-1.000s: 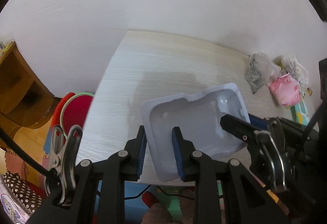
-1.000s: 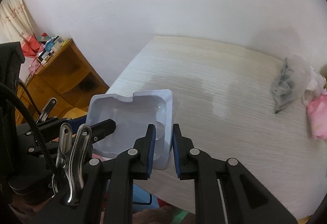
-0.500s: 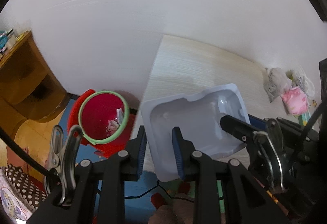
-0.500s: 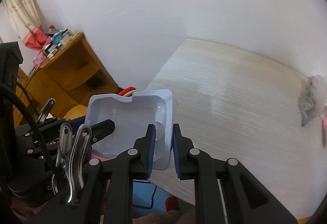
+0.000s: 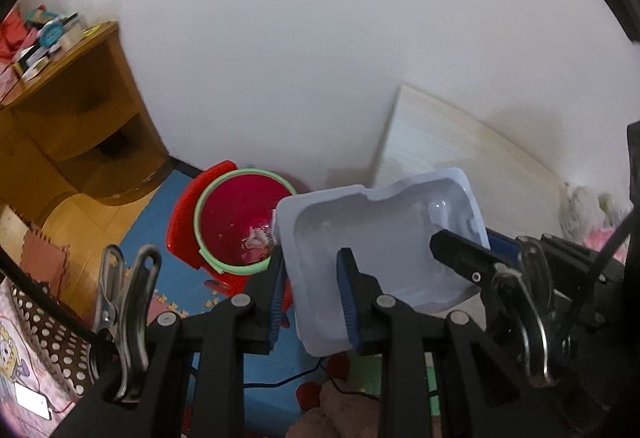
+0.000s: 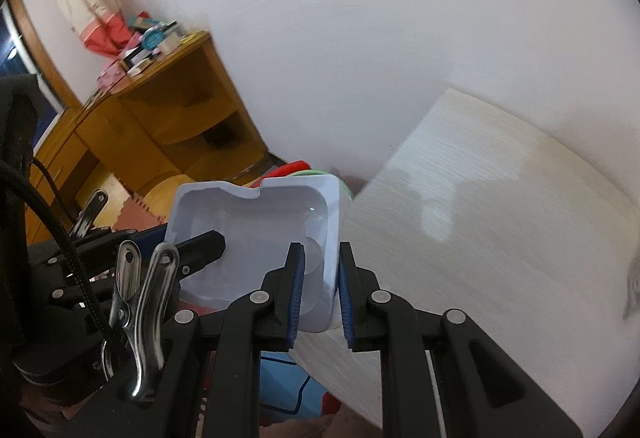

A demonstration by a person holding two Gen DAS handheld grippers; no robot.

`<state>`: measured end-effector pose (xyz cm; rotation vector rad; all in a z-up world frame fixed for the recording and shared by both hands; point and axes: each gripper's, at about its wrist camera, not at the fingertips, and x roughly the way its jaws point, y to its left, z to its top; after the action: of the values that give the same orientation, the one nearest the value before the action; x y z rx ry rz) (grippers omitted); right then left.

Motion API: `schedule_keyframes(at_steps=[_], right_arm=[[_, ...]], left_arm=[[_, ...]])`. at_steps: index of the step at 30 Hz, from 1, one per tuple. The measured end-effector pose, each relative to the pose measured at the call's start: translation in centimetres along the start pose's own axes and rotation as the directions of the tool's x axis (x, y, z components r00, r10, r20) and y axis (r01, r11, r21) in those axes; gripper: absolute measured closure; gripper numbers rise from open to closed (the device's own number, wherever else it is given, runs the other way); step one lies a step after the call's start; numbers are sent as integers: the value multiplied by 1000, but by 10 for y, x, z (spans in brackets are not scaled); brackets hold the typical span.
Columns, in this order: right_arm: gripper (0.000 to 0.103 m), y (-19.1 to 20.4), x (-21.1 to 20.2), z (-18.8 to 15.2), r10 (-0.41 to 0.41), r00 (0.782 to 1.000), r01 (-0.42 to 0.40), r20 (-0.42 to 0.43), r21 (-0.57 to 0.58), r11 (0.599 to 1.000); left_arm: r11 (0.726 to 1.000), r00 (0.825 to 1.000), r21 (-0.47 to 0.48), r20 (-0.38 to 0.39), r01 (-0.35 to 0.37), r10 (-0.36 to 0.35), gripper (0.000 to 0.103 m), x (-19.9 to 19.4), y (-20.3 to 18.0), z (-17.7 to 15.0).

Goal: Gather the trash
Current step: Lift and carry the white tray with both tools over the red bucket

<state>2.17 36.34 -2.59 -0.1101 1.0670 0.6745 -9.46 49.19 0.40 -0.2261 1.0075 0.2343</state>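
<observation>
Gripping the white plastic tray (image 5: 376, 238) by its near-left rim, the left gripper (image 5: 314, 298) is clamped on it beside the red bin (image 5: 240, 222), which sits just left of the tray. The right gripper (image 6: 318, 290) pinches the tray's opposite wall, with the table (image 6: 500, 222) further right.
</observation>
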Motion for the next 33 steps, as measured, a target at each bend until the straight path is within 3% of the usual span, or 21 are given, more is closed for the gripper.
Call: schedule_keyframes(at_steps=[15,23,33], right_arm=[[85,34,55,49,65,997,-71,-50,-132,989],[84,63,99,76,58,993,-75,-105,-158,985],[84,80,171,90,18,979,-41,-201,-111,993]], left_arm=[[990,995,-107,15,-97,99,77,21,43,31],[988,996,-128,-30,-88,85,77,53,86,52],[993,994,-111,-105,-43,32,77,117,132,62]])
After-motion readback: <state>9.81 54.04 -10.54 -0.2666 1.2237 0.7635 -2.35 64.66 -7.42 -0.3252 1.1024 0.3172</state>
